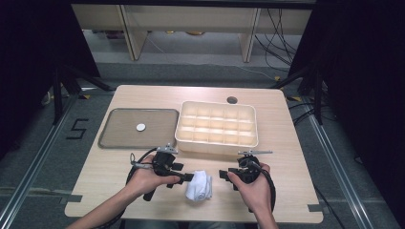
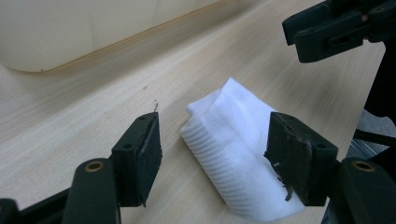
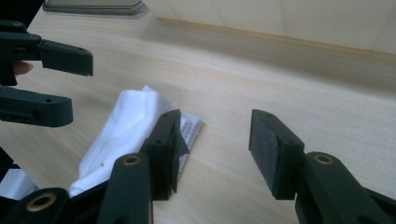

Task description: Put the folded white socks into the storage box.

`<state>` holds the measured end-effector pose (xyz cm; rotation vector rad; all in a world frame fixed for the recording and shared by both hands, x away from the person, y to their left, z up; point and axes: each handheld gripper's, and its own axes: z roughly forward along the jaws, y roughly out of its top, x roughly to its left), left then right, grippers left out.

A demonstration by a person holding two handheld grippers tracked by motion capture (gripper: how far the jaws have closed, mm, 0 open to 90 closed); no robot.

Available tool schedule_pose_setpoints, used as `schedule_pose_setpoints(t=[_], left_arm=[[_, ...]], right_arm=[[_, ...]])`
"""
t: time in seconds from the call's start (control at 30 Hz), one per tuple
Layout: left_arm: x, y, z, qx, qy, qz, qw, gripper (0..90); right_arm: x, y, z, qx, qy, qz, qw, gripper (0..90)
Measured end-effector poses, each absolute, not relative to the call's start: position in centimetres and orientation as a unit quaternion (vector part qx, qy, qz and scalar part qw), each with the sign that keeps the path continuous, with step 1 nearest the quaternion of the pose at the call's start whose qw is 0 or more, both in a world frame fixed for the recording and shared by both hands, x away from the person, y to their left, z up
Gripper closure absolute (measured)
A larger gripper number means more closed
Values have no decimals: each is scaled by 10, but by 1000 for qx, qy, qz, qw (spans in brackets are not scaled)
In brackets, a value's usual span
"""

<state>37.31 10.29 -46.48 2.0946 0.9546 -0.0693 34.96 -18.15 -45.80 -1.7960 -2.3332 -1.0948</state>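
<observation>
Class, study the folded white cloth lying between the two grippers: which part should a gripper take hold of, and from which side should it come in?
Probably the ribbed folded edge of the white cloth, across its narrow width. The left gripper is open and already straddles that end, so coming in low from the person's left suits best. The cloth lies flat on the table, so one jaw would likely need to slide under the fold. The right gripper is open beside it.

This is looking like a lab or recording bay. A pale wooden desk (image 1: 119, 167) is standing on grey carpet inside black curtains and black tripod legs (image 1: 67, 81). Beyond the desk, loose black cables (image 1: 279, 40) are trailing past beige cabinets (image 1: 191, 24), and a taped "5" (image 1: 77, 129) is marking the floor left of the desk.
</observation>
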Motion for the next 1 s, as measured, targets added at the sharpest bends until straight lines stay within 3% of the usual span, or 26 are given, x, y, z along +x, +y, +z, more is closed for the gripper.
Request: schedule_pose_setpoints(t=[0.73,1.0], left_arm=[[362,89,-463,841,383,-39,380,392],[355,84,-466,858,359,-52,362,485]], right_arm=[[353,-159,-463,-553,-758,-343,44,506],[360,-148,-464,-550,-763,-335,57,481]])
